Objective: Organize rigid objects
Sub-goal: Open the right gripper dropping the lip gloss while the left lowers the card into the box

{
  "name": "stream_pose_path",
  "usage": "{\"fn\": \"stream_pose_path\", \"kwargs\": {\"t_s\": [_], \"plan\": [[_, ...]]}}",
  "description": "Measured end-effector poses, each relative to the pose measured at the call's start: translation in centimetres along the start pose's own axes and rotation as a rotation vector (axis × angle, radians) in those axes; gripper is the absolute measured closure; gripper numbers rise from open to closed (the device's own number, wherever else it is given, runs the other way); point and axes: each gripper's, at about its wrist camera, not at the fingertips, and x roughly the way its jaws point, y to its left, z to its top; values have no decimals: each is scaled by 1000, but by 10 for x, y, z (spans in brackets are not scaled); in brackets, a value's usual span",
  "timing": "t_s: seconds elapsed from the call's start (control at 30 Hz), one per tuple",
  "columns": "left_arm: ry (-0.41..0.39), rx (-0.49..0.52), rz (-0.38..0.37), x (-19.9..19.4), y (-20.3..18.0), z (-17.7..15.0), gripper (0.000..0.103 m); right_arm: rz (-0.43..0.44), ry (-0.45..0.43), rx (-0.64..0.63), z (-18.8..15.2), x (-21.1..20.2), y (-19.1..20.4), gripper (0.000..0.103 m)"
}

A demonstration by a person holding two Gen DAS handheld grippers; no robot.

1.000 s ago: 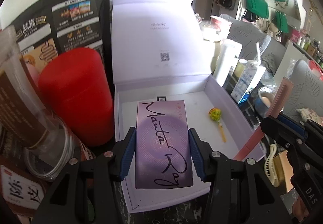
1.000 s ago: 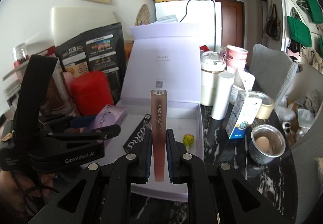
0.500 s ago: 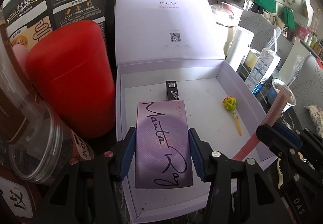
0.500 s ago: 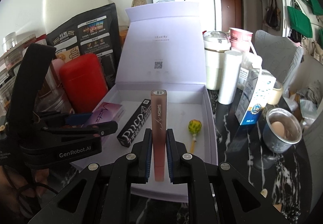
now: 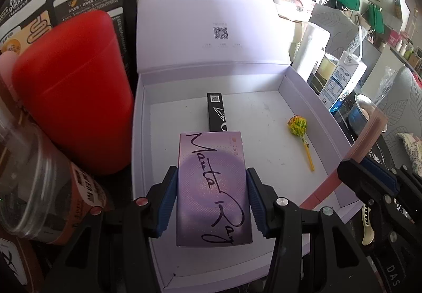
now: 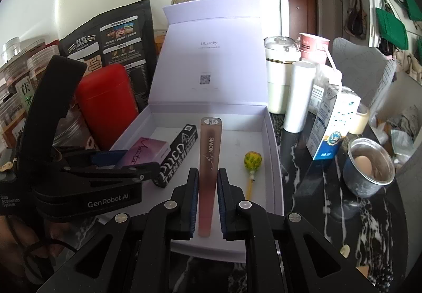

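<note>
My left gripper [image 5: 211,187] is shut on a purple "Manta Ray" box [image 5: 213,187] and holds it over the front left of the open white gift box [image 5: 142,118]. It also shows in the right wrist view [image 6: 147,153]. My right gripper [image 6: 207,198] is shut on a long pink "SIMON" box [image 6: 209,161], held over the gift box's front edge [image 6: 274,150]. A black long box [image 5: 216,113] and a yellow lollipop [image 5: 298,125] lie inside the gift box.
A red canister [image 5: 71,87] and a clear jar [image 5: 34,187] stand left of the gift box. At the right are a milk carton [image 6: 335,121], a white roll [image 6: 299,97] and a metal cup with an egg [image 6: 369,169] on the dark marble table [image 6: 329,213].
Both grippers have moved forward and lower toward the gift box with their boxes in hand. The black box inside has come more into view.
</note>
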Motion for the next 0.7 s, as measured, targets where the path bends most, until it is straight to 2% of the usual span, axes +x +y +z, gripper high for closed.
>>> {"fn": "stream_pose_path", "kwargs": {"t_s": [0.2, 0.3, 0.7], "plan": [[52, -27, -12, 10, 1, -1, 53, -3, 4, 7, 1, -1, -2, 87], [52, -23, 1, 11, 0, 1, 53, -8, 3, 10, 2, -2, -3, 70], [41, -27, -20, 7, -1, 0, 53, -8, 7, 16, 3, -4, -4, 70]]}}
